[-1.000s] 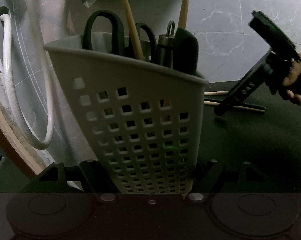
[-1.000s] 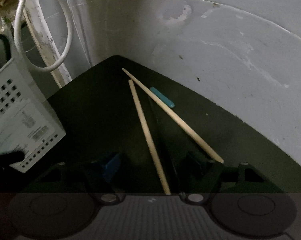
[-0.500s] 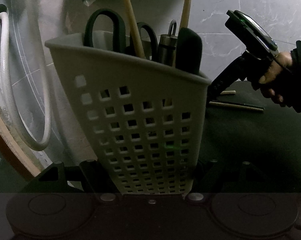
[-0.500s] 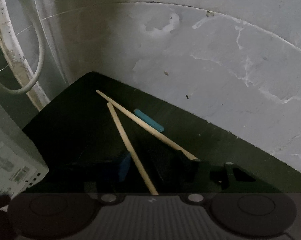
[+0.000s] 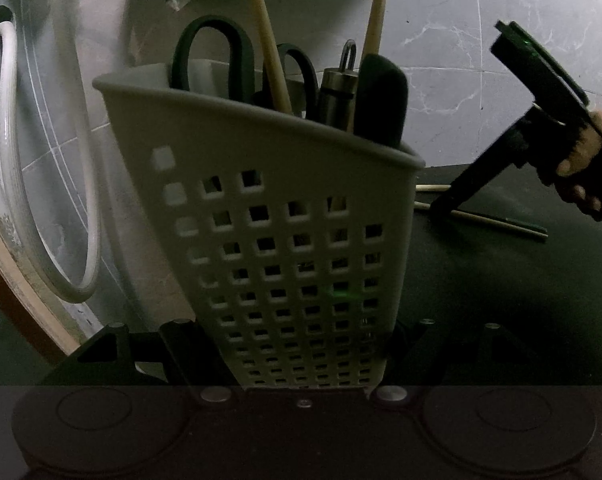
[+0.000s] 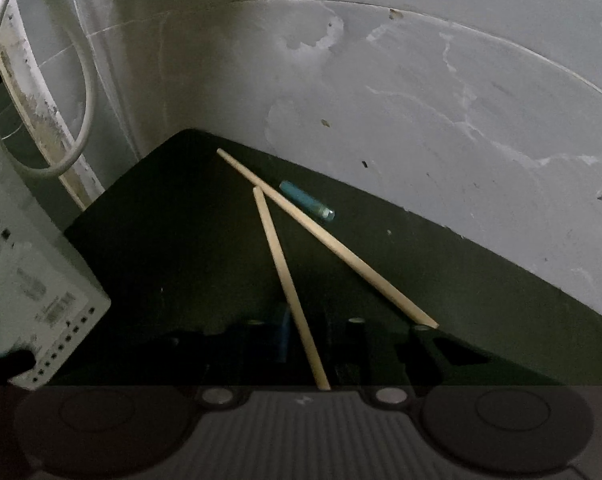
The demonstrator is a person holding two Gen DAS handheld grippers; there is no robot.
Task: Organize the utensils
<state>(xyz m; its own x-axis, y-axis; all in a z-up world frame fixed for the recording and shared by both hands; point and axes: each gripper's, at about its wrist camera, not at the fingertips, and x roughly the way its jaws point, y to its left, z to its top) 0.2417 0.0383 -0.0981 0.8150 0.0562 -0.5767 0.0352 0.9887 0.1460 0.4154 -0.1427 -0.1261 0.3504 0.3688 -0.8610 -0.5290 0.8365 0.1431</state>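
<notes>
My left gripper [image 5: 301, 344] is shut on the grey perforated utensil basket [image 5: 285, 240] and holds it tilted. In the basket stand black scissors [image 5: 209, 52], two wooden chopsticks [image 5: 267, 52], a steel tool [image 5: 339, 92] and a black handle [image 5: 381, 100]. My right gripper [image 6: 313, 340] has its fingers close around a wooden chopstick [image 6: 285, 276] lying on the dark counter; whether it grips is unclear. A second chopstick [image 6: 329, 240] lies to its right. The right gripper [image 5: 453, 200] also shows in the left wrist view, tips down at the chopsticks.
A small teal tube [image 6: 307, 202] lies by the chopsticks near the marble wall [image 6: 421, 100]. A white hose [image 5: 85, 200] loops at the left. The basket's labelled side [image 6: 33, 296] sits left of my right gripper.
My right gripper rose half a second ago and has dropped back down onto the chopsticks. The left gripper and basket have barely moved.
</notes>
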